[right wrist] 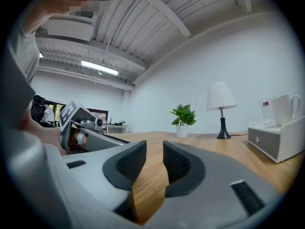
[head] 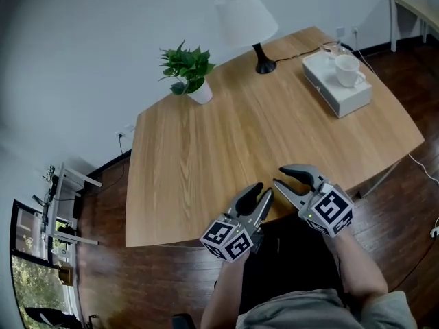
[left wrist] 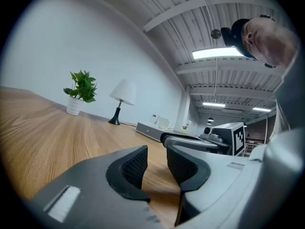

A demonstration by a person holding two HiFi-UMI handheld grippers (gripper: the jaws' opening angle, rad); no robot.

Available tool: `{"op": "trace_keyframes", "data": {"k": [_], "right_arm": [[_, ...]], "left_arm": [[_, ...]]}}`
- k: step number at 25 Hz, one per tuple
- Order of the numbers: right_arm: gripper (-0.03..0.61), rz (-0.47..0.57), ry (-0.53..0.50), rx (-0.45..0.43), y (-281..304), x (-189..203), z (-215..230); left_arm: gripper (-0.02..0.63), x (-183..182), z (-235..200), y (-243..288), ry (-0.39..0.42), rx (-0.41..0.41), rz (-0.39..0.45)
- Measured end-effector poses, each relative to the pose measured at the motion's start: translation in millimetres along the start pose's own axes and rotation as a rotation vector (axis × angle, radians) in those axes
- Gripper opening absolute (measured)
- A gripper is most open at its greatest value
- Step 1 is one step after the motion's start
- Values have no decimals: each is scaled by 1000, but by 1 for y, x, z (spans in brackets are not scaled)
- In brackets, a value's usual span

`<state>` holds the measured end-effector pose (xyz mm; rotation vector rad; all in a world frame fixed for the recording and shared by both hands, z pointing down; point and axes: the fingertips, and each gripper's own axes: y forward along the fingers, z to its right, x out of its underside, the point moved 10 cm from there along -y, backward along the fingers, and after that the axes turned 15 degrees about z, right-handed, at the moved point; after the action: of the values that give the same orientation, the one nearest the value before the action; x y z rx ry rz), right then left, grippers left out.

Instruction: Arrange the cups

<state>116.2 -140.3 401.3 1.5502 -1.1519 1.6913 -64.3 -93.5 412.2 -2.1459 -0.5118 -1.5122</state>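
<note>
A white cup (head: 347, 70) stands on a white box (head: 341, 96) at the table's far right corner; a second, clear cup (head: 331, 49) seems to stand behind it. The right gripper view shows the white cup (right wrist: 285, 109) on that box (right wrist: 279, 144), far off. Both grippers hover side by side over the table's near edge, far from the cups. My left gripper (head: 263, 192) has its jaws a little apart with nothing between them (left wrist: 156, 159). My right gripper (head: 285, 178) is likewise slightly open and empty (right wrist: 155, 159).
On the wooden table (head: 206, 163) a potted plant (head: 188, 70) stands at the far left and a white lamp (head: 248, 22) at the back middle. A cable runs past the box. Dark wooden floor surrounds the table.
</note>
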Motion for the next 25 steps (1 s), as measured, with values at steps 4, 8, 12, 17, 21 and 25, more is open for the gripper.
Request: {"op": "trace_keyframes", "data": {"k": [4,8,12,17,21,25], "right_arm": [[106,-3,4,8,0,2,0],[105,-6,4,13,0,2,-1],[105,-7,-6,6,0,1,0],[105,-1,-3,5,0,1,0],[104,3,2,3,-1,1,0],[104,1,3,3,-1,0,1]], "left_arm": [[137,0,0,0,-2,8,0],[137,0,1,-1,0,18,-3],[138,1,1,0,7,21,-10],[137,2,2,1,19,22,-25],[135,2,3,1,26,23,-23],[132,2,3,1,27,20,-14]]}}
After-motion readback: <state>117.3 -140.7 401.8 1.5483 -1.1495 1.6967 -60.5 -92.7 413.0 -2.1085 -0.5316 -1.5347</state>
